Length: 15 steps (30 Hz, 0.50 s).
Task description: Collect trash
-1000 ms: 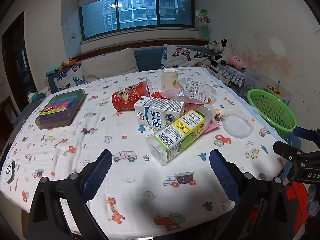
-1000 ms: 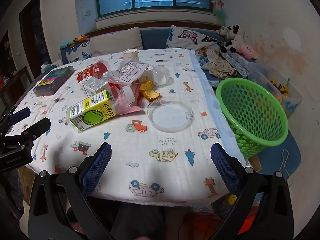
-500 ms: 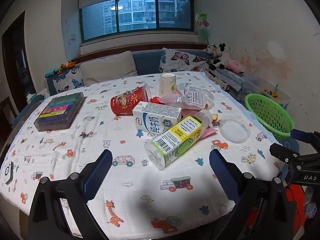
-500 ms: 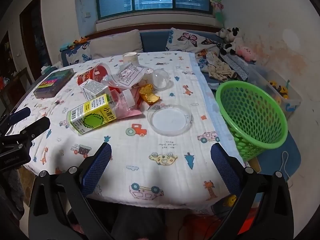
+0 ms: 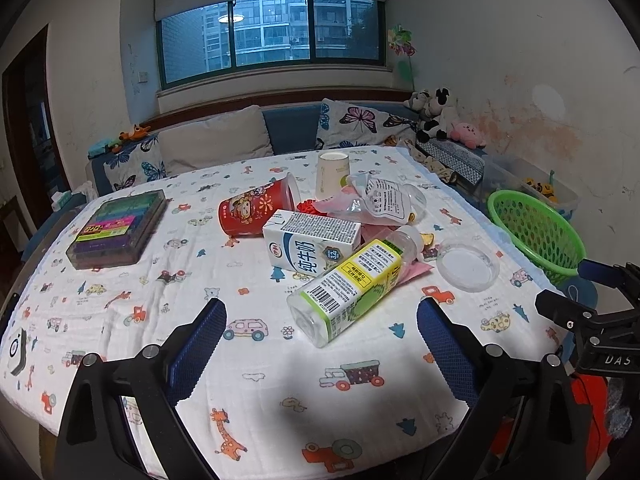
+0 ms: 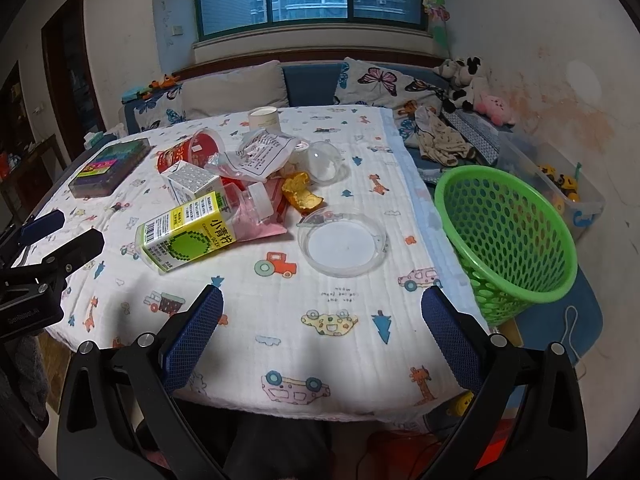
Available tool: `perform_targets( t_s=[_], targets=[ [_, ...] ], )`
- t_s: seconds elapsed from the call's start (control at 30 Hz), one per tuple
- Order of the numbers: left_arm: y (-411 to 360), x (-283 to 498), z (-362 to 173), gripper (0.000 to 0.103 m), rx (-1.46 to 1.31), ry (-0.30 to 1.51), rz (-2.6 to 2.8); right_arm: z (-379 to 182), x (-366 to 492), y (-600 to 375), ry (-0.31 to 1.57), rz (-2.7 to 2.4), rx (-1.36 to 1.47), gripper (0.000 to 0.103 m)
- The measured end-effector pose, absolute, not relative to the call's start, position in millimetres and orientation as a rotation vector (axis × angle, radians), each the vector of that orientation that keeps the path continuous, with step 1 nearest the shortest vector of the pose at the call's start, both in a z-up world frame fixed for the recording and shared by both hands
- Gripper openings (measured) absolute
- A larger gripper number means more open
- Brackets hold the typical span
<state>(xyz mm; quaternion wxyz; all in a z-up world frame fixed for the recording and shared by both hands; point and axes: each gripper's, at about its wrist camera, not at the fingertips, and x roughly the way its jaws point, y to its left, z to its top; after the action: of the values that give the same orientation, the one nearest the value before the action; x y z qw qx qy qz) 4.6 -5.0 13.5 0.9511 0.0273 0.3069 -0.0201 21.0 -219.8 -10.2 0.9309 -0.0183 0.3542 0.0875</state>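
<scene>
Right now both claws, the left claw (image 5: 318,336) and the right claw (image 6: 320,320), are spread wide and hold nothing. The trash pile (image 5: 332,236) sits mid-worktop; the round bottle (image 6: 184,236) could roll away if bumped, missing the green basket (image 6: 508,232).

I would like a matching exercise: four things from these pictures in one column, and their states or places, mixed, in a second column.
1. juice bottle
2. paper cup
3. green basket
4. marker case

a. upright, far side of pile
b. beyond table's right edge
c. lying on its side
d. flat, table's left part

Pairs: 1-c, 2-a, 3-b, 4-d
</scene>
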Motion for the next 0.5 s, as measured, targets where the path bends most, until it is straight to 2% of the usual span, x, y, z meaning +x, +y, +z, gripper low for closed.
perform_targets(
  t_s=[0.5],
  targets=[
    [-4.1,7.5,12.6,0.091,0.055,0.625,-0.04,-8.6,26.5,-219.7,0.724,0.183,-0.035,0.099]
  ],
)
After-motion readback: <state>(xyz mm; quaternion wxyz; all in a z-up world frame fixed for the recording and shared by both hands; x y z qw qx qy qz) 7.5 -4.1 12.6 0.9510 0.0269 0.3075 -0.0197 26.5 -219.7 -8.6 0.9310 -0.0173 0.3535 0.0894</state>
